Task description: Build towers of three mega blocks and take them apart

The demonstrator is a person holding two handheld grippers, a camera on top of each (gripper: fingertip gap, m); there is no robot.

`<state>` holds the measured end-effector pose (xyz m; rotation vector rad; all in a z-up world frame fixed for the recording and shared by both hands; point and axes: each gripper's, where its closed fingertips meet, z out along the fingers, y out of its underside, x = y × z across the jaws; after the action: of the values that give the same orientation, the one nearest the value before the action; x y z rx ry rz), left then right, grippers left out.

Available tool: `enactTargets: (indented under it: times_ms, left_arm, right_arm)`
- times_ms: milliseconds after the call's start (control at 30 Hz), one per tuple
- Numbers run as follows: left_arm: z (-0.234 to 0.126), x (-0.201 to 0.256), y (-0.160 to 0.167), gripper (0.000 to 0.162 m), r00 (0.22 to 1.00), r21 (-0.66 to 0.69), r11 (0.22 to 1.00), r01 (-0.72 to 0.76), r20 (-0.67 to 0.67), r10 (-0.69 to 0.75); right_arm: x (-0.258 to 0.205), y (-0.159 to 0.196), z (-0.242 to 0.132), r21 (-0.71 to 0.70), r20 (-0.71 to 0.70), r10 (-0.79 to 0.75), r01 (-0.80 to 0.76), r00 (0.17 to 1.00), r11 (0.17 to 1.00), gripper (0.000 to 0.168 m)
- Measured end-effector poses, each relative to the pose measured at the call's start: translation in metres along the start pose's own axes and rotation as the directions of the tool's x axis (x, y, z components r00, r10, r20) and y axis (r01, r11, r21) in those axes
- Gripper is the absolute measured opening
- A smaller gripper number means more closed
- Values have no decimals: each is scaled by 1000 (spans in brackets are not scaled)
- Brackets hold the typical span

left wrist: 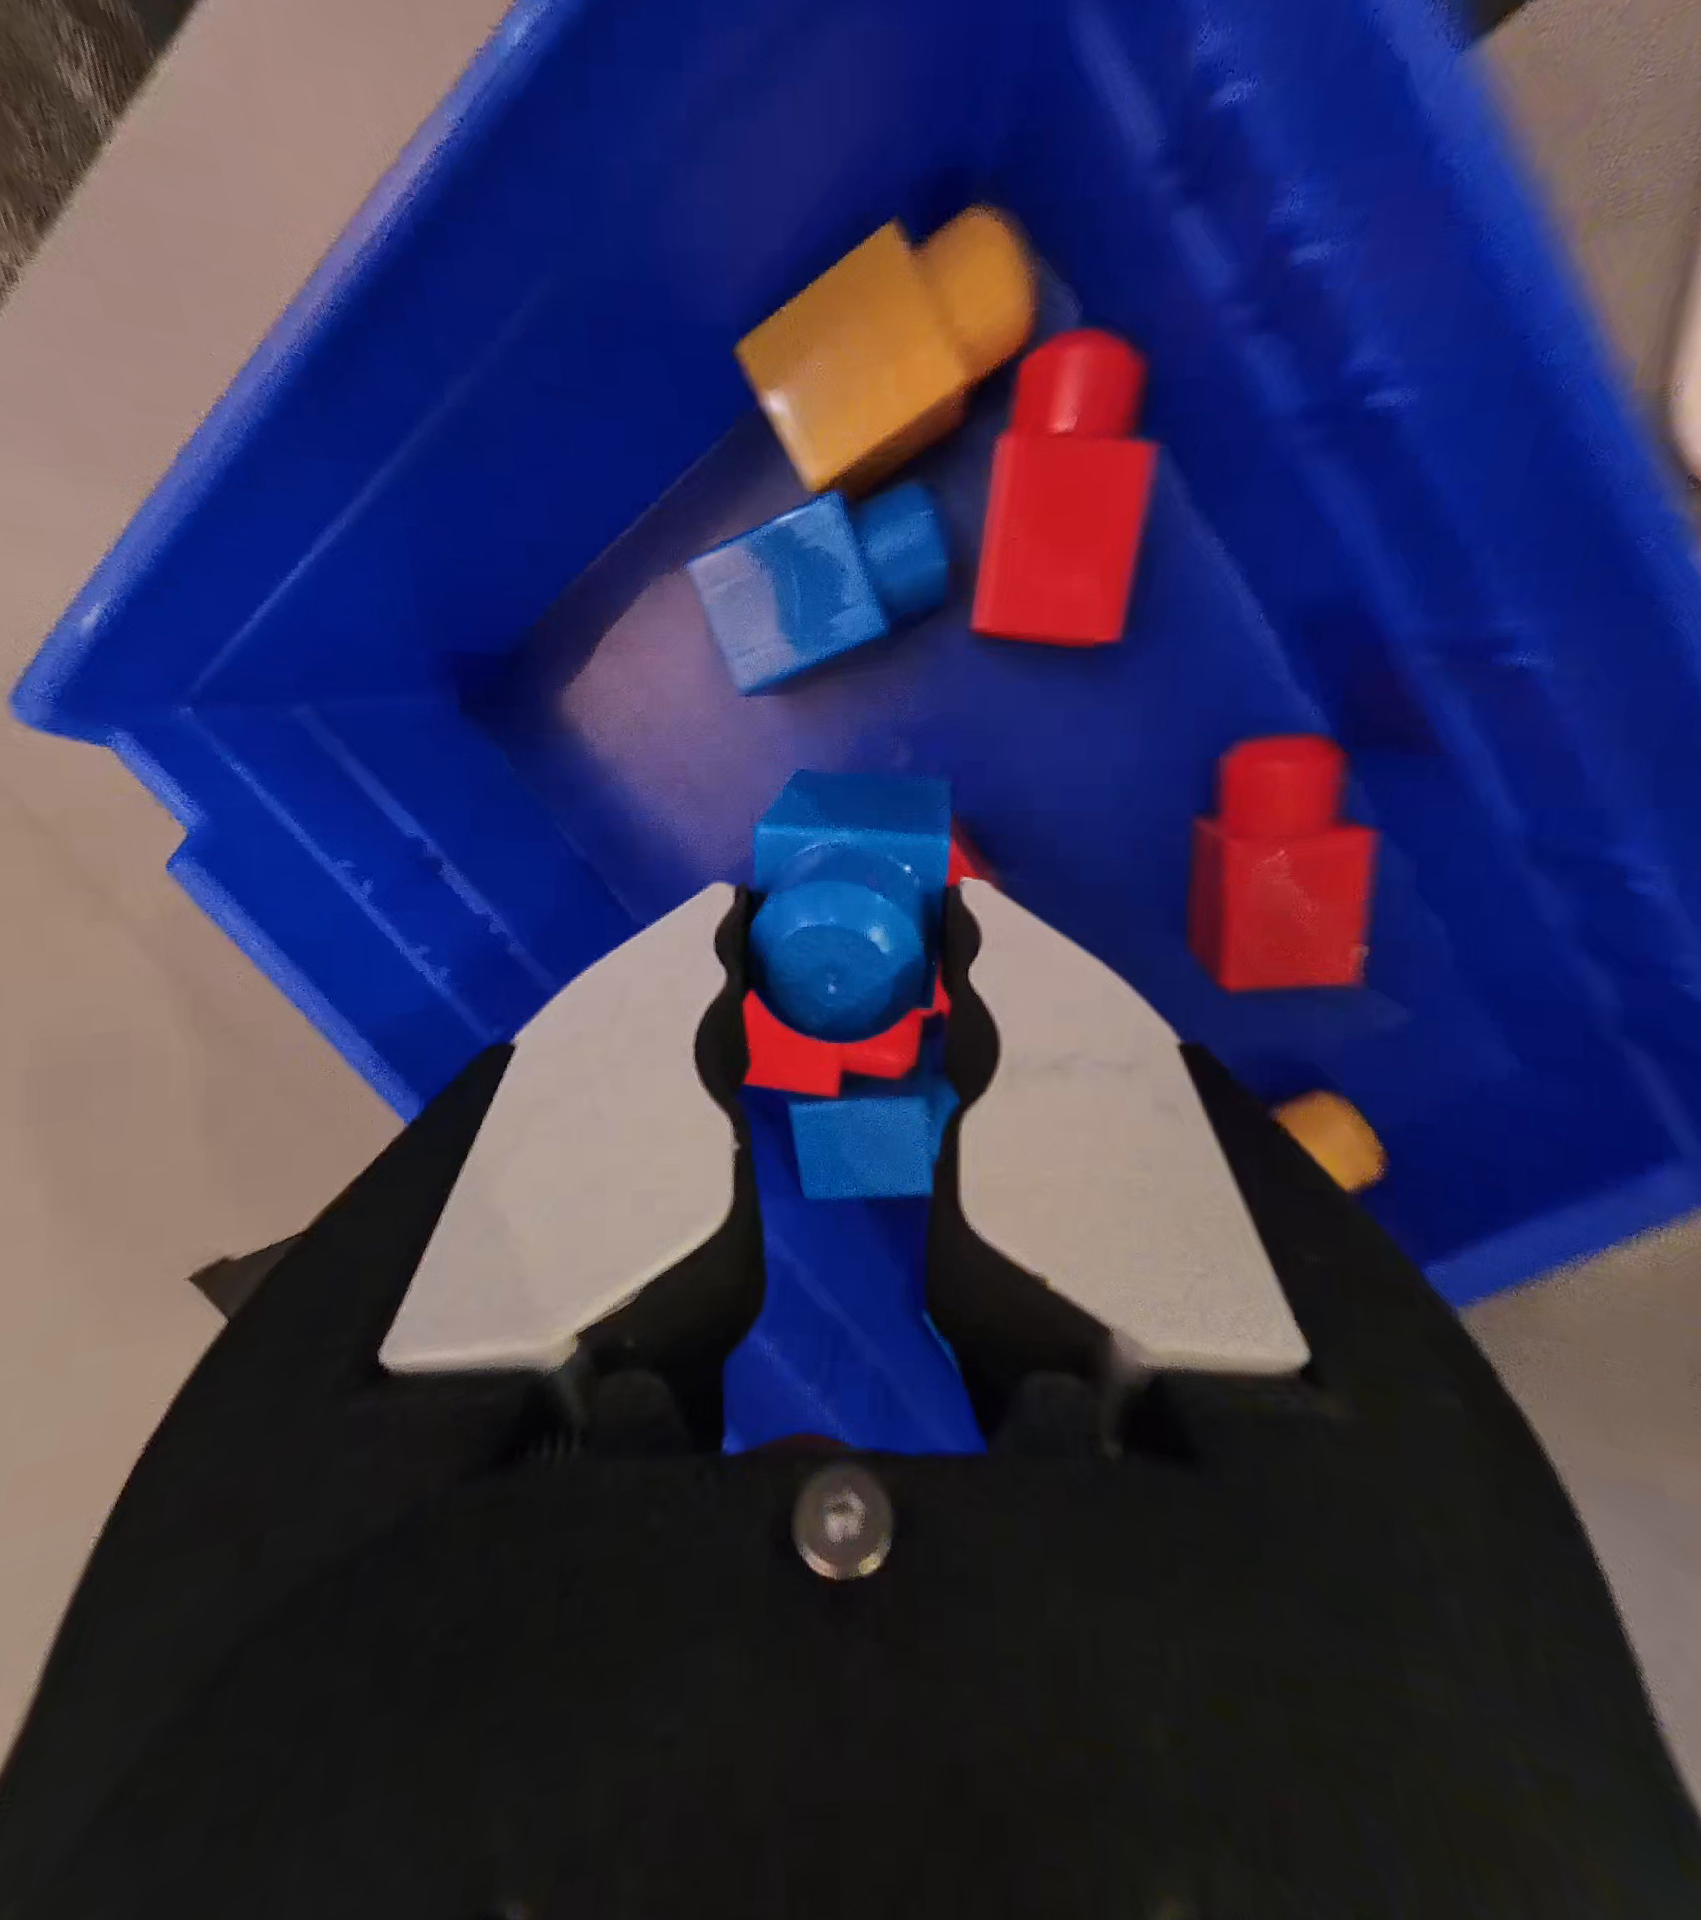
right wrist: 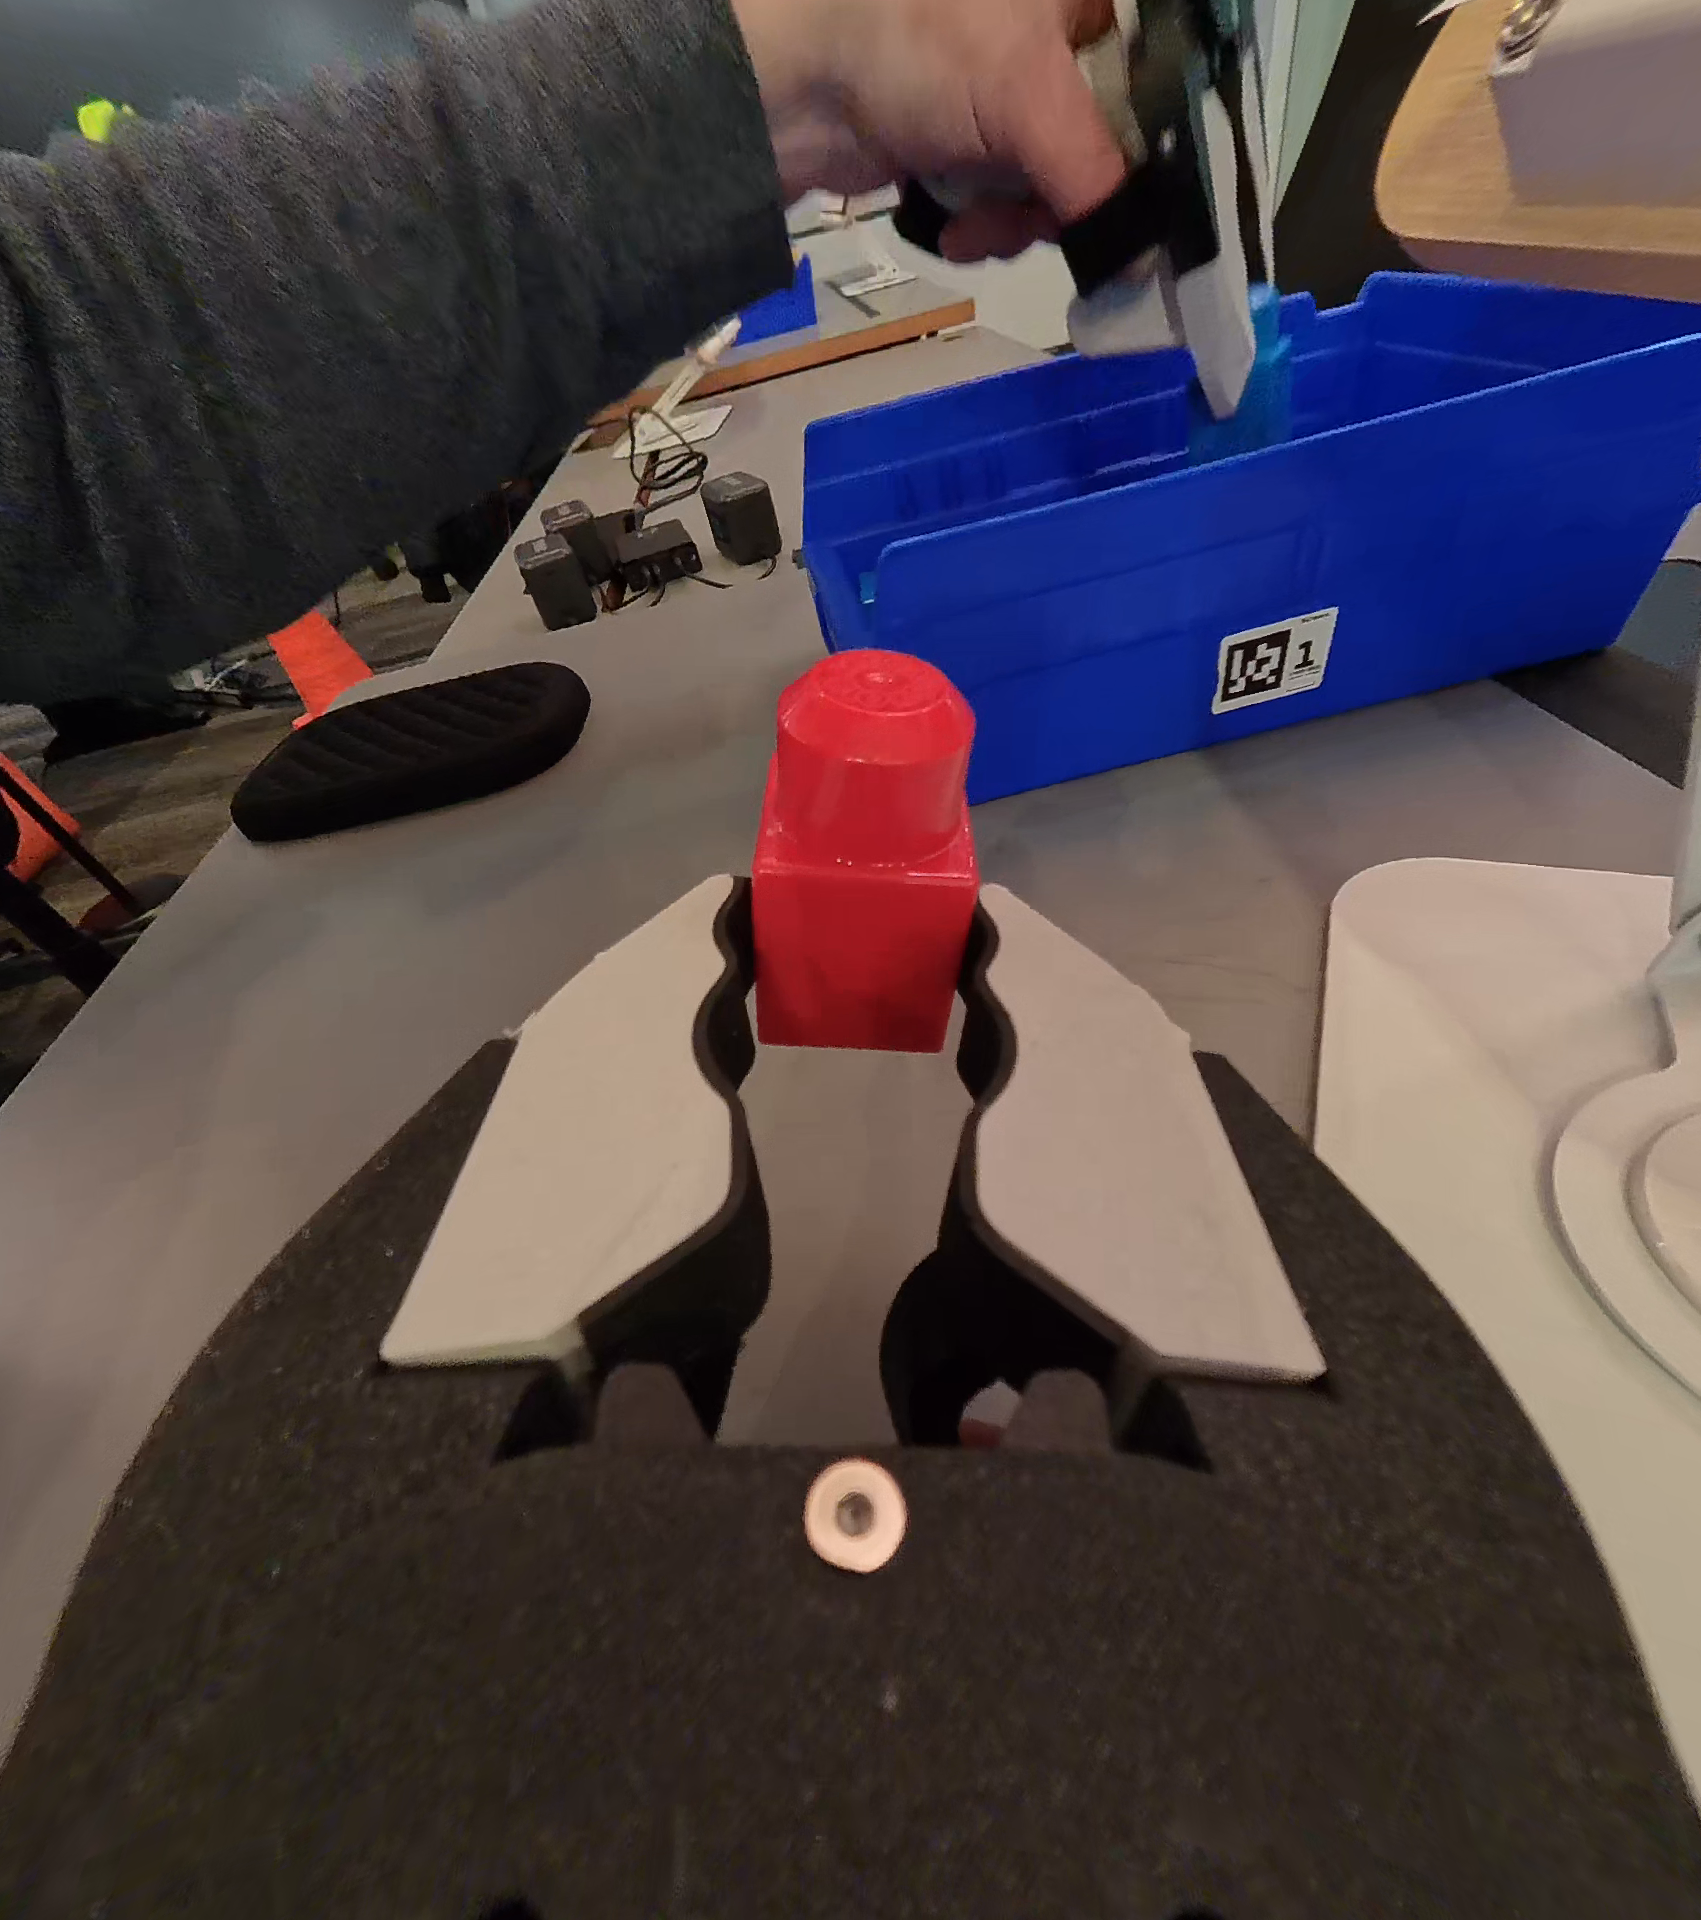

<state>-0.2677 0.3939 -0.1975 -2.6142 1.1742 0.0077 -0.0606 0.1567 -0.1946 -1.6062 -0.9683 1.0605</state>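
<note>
Your left gripper (left wrist: 846,935) pinches blue block (left wrist: 841,961), stud toward camera, over blue bin (left wrist: 358,623). Your right gripper (right wrist: 861,935) clamps upright red block (right wrist: 861,894), stud up, above grey table (right wrist: 202,1039). Loose in bin: two red, one blue, two yellow blocks. Black wrist rest (right wrist: 415,748) nearby.

The bin (left wrist: 389,540) is bright blue, with a white sticker (right wrist: 1277,661) printed in a black square-code pattern on its outer wall. Inside lie two red blocks (left wrist: 1064,520) (left wrist: 1282,883), a mustard-yellow block (left wrist: 877,353) and a lighter blue block (left wrist: 804,592). The left gripper (left wrist: 846,935) has pale grey fingers with black rims around a blue block (left wrist: 841,966). The right gripper (right wrist: 861,935), also grey and black, frames a glossy red block (right wrist: 861,894). The table (right wrist: 306,987) is grey, the sleeve (right wrist: 254,364) charcoal, the ribbed pad (right wrist: 410,748) black
</note>
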Motion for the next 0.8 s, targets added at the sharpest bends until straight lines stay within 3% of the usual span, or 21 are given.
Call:
enactTargets:
  times_ms: [233, 400, 600, 800]
  left_arm:
    - [-82, 103, -6, 33, 967, 140, 960, -242, -42, 250]
    - [-114, 203, -8, 33, 878, 201, 873, -445, -91, 469]
    - [-121, 288, -7, 33, 742, 204, 752, -626, -140, 656]
    - [-105, 312, -1, 33, 677, 154, 702, -696, -185, 712]
  right_arm:
    - [-8, 7, 6, -58, 39, -33, 35, 999, 998, 36]
    - [-13, 12, 9, -90, 60, -63, 68, 996, 994, 36]
    - [-21, 17, 11, -117, 89, -109, 119, 990, 986, 36]
    - [-25, 18, 10, -114, 109, -131, 143, 985, 983, 36]
